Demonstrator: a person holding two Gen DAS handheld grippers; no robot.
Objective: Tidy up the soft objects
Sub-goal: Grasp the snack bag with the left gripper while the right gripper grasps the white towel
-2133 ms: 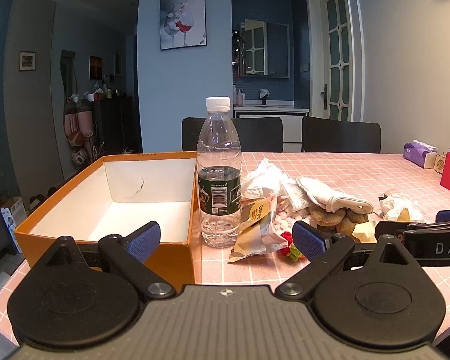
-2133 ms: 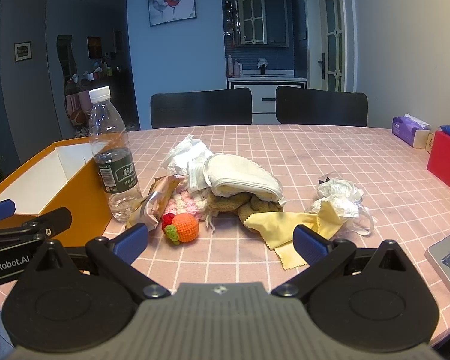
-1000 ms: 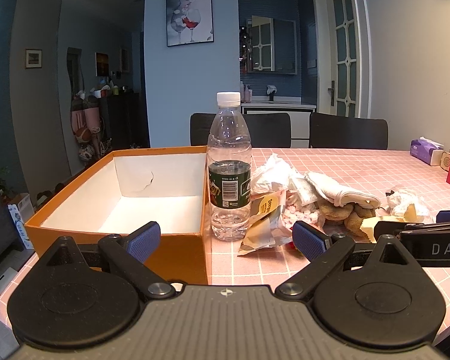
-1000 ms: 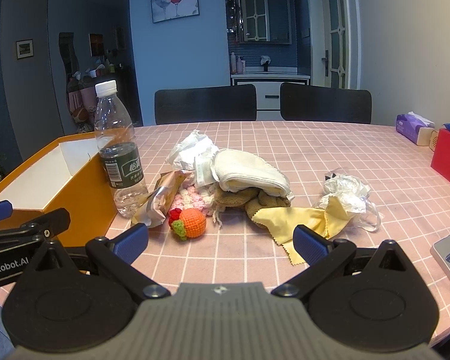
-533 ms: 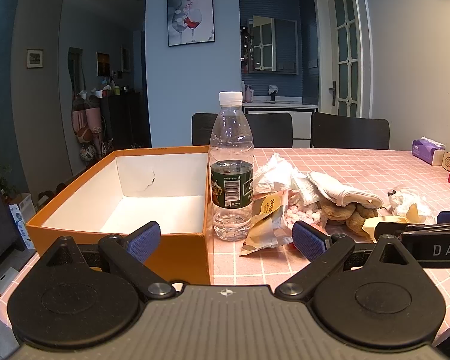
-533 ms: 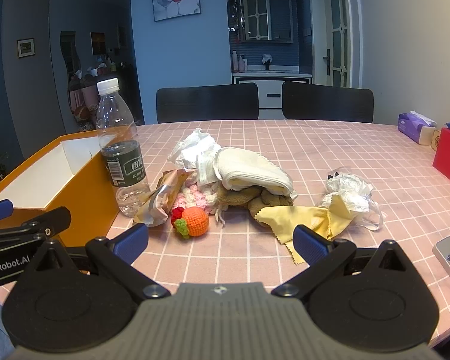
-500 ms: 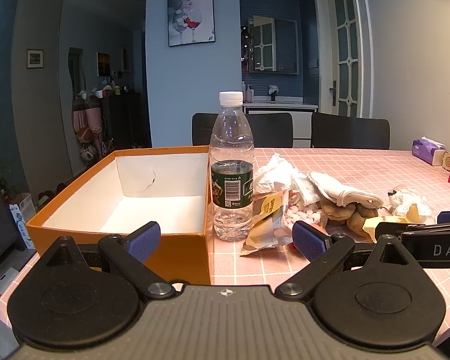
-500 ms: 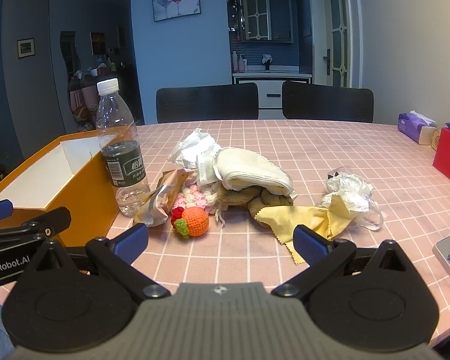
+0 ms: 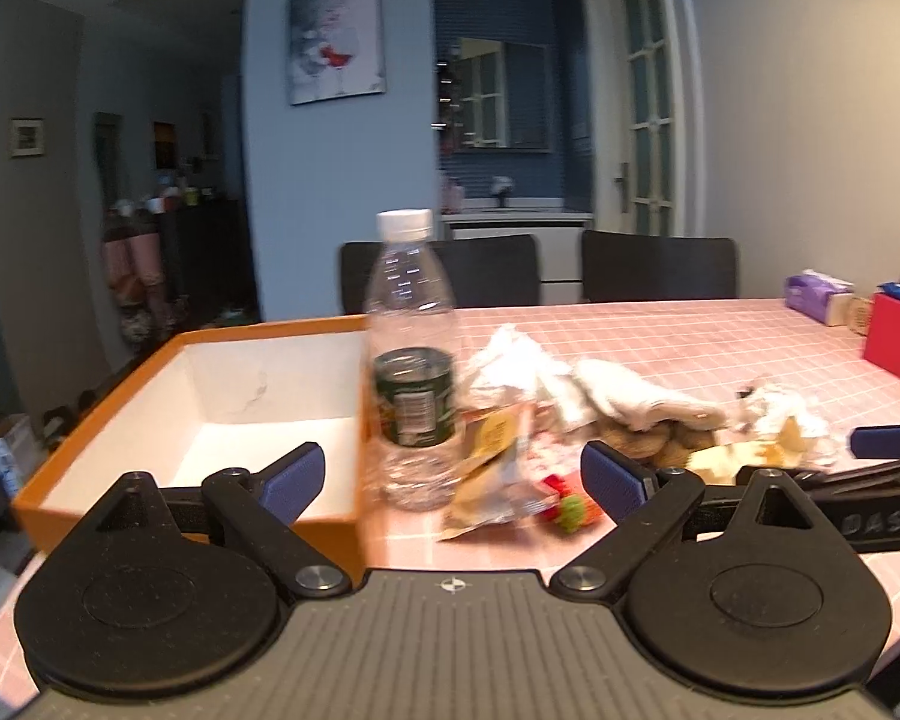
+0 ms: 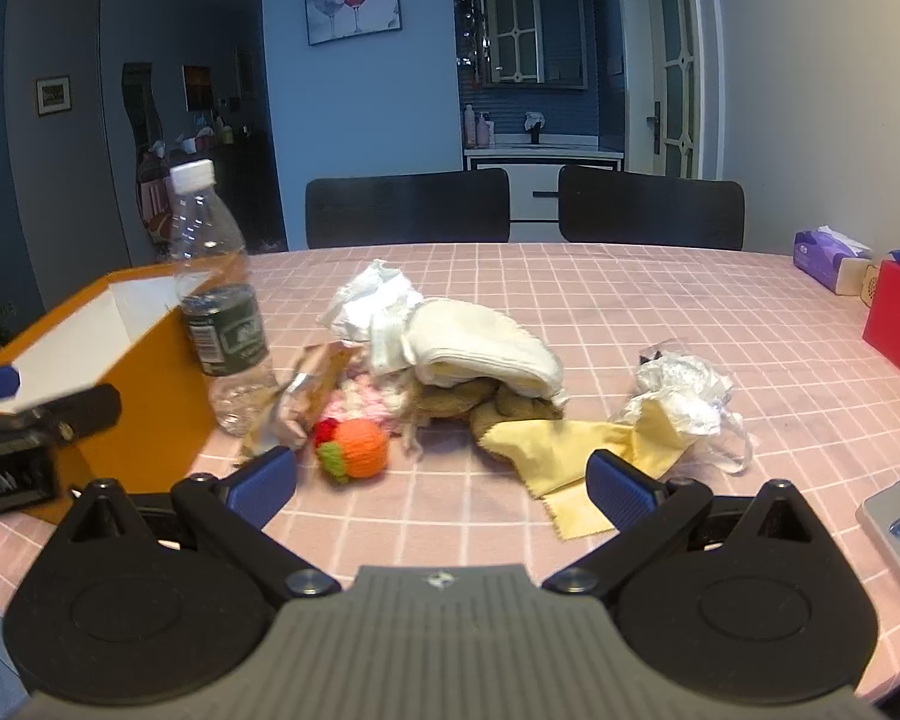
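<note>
Ahead of our spread, empty right gripper (image 10: 441, 483) the knitted orange (image 10: 359, 451) has drawn nearer, so pickup begins.

Both grippers have advanced toward the pile. The knitted orange (image 10: 359, 450) now sits closer to the right gripper (image 10: 441, 483). The bottle (image 9: 413, 360) has shifted toward 11 o'clock in the left view.
</note>
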